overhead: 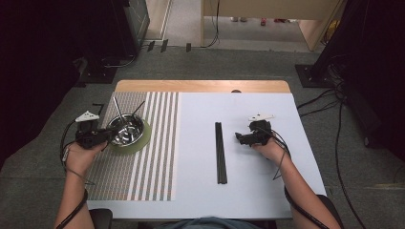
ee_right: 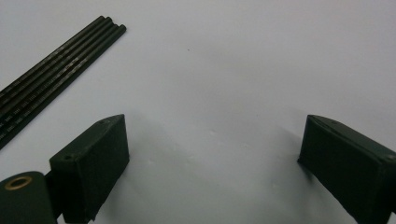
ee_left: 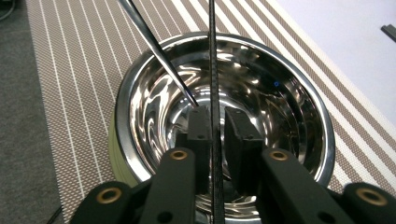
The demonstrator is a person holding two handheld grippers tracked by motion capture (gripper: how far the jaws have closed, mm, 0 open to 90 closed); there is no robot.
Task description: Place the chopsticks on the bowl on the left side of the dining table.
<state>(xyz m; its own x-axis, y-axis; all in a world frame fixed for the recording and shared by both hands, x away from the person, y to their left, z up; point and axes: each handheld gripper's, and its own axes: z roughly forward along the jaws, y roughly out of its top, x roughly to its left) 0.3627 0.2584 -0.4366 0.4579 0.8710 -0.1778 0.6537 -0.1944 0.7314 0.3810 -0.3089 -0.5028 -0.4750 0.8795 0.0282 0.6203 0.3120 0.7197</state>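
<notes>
A steel bowl point(overhead: 126, 130) stands on a green saucer point(overhead: 144, 140) on the striped mat. A silver chopstick point(overhead: 118, 109) and a black chopstick point(overhead: 137, 108) lean in it. My left gripper point(overhead: 111, 135) reaches into the bowl point(ee_left: 122, 116) from its left rim. In the left gripper view, the black chopstick point(ee_left: 212, 56) runs between the jaws of my left gripper point(ee_left: 217, 114). It lies close to one pad with a small gap to the other, so the jaws stand slightly open. The silver chopstick point(ee_left: 154, 44) ends just beyond the fingertips. My right gripper point(overhead: 239, 137) point(ee_right: 210, 126) rests wide open and holds nothing.
A bundle of black chopsticks point(overhead: 219, 152) point(ee_right: 51, 60) lies on the white table top point(overhead: 258, 186), just left of my right gripper. The striped mat point(overhead: 143, 167) point(ee_left: 70, 70) covers the table's left part. Cables and dark equipment stand on the floor around the table.
</notes>
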